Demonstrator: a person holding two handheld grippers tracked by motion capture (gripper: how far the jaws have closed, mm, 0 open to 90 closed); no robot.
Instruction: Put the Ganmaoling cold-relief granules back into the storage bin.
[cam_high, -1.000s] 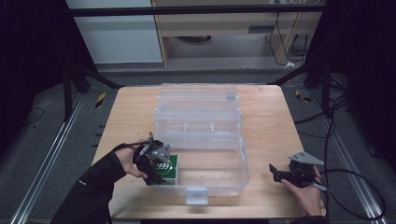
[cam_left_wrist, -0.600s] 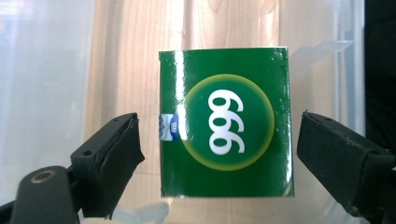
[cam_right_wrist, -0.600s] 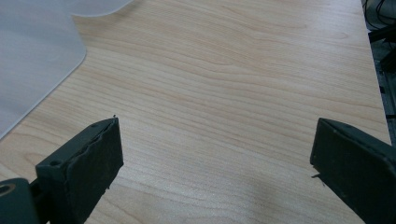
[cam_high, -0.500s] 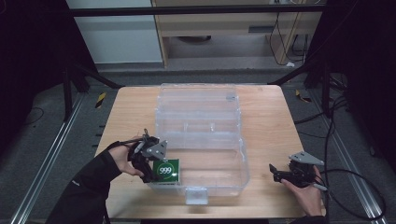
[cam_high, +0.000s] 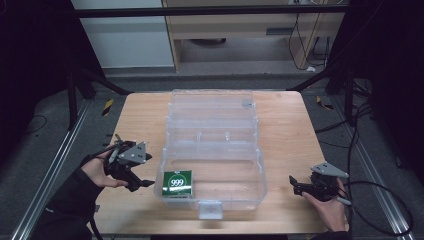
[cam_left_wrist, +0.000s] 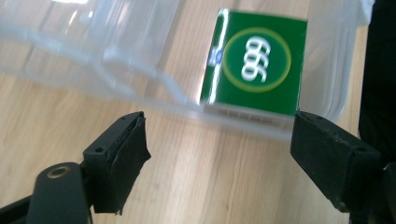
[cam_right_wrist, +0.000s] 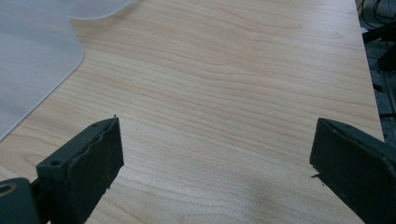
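A green box (cam_high: 180, 184) printed with 999 lies flat in the front left corner of a clear plastic case (cam_high: 260, 172) with its lid folded back. My left gripper (cam_high: 143, 184) hovers over the table just left of the case. It is open, its jaws have just been closing, and nothing is between them. In the left gripper view the green box (cam_left_wrist: 254, 65) lies beyond the case wall (cam_left_wrist: 140, 88), ahead of the left gripper (cam_left_wrist: 217, 144). My right gripper (cam_high: 296, 186) rests near the front right of the table, open and empty (cam_right_wrist: 215, 154).
The wooden table (cam_high: 290, 125) has bare stretches on both sides of the case. The case lid (cam_high: 210, 102) lies open toward the far edge. A latch tab (cam_high: 210, 210) sticks out at the case's front. Dark floor and metal rails surround the table.
My left gripper has drawn back to the left and out of the case, leaving the green box lying inside. The right gripper has kept still.
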